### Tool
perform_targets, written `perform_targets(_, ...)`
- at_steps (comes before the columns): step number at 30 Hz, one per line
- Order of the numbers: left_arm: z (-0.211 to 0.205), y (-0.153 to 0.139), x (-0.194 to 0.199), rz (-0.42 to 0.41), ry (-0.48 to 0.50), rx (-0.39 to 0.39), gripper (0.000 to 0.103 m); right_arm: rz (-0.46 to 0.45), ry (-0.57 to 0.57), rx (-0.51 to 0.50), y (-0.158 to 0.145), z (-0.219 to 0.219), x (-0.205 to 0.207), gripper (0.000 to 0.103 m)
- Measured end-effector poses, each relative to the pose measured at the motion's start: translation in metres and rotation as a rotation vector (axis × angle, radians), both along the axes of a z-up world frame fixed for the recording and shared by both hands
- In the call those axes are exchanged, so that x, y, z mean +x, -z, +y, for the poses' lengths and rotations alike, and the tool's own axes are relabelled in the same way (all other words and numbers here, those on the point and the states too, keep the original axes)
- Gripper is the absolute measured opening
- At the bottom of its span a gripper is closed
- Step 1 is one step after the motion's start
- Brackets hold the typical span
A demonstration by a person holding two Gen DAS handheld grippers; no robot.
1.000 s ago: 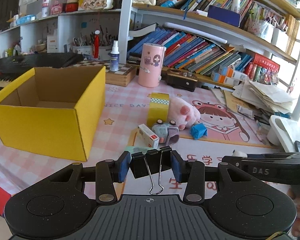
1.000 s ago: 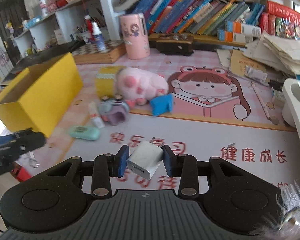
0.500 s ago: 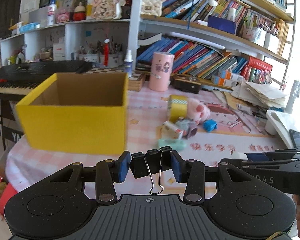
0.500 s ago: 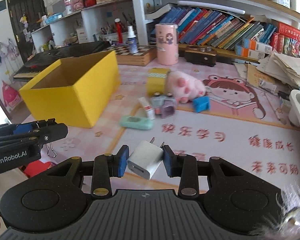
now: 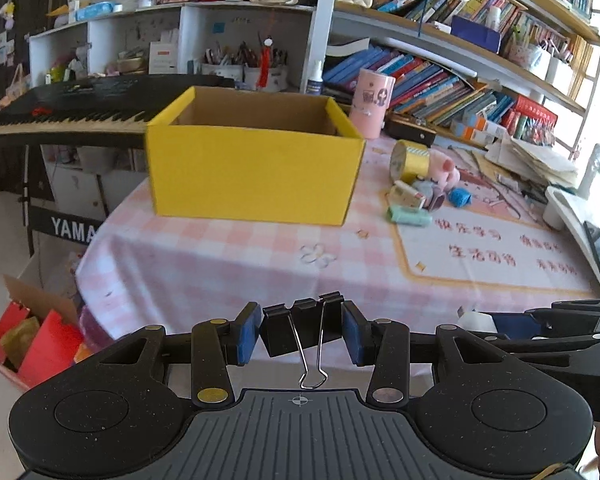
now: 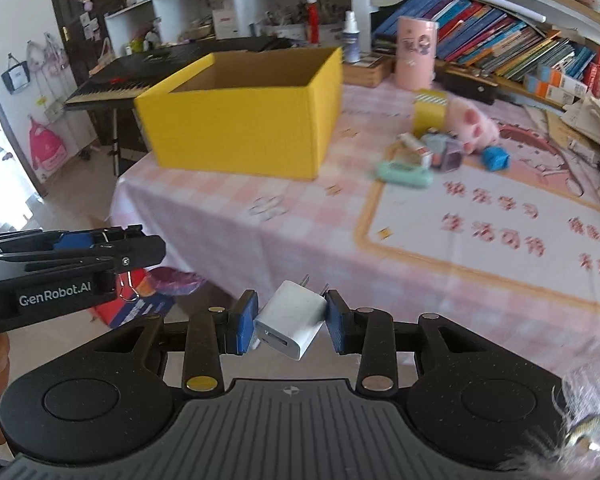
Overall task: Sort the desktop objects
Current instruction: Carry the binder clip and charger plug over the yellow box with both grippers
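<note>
1. While both grippers hang out past the near edge of the table [image 5: 228,256], well away from the yellow box [image 5: 252,172], nothing has gone into the box yet, and I think each carried thing is meant to go in there.

2. The left gripper [image 5: 300,332] is squeezed tight on a black binder clip [image 5: 300,326]. The blue pads press on the clip's two ends, and its wire handles hang down toward the camera. The clip sits a bit crooked. If the hand shakes, the clip could twist and slip out. It is not over the table, so it would drop to the floor on the near side of the box.

3. The right gripper [image 6: 288,322] is clenched on a white charger plug [image 6: 290,324]. The plug is tilted, with its metal prongs pointing up and toward the box. Only its corners seem to touch the pads, so the hold looks weak. A bump could make it spin loose.

4. The two grippers are near each other. If both go to the box at once, they could knock together and lose what they carry.

5. To the right of the box lie a roll of yellow tape [image 5: 410,160], a pink plush toy [image 5: 444,170], a green case [image 5: 408,216] and other small things. A wide swing on that side could push them around or off the table.

6. The box wall facing the grippers is tall. A gripper coming in too low could hit it and shove the box back.
</note>
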State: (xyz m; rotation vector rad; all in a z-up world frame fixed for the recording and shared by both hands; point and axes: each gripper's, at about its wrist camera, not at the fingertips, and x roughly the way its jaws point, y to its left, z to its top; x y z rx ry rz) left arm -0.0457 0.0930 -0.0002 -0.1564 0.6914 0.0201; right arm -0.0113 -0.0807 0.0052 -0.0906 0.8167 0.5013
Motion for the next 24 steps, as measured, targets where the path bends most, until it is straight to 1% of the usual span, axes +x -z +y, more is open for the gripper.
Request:
perform_targets(4,0.018,-0.002,-0.017,-0.001,0.002,0.008,0.043,0.010,-0.008,0.010,-0.001,0.019,-0.017,0.034)
perform_targets(10,0.040,-0.005,-0.033,-0.016,-0.012,0.000,0.043,0.005,-0.038,0.003,-0.004,0.044,-0.028,0.034)
perform_targets(18,0.063,-0.008,-0.040,-0.032,-0.030,-0.001,0.043,-0.014,-0.083,-0.013,-0.008,0.073,-0.034,0.034)
perform_targets(24,0.075,-0.009,-0.039,-0.040,-0.038,-0.002,0.043,-0.031,-0.109,-0.017,-0.012,0.087,-0.029,0.034)
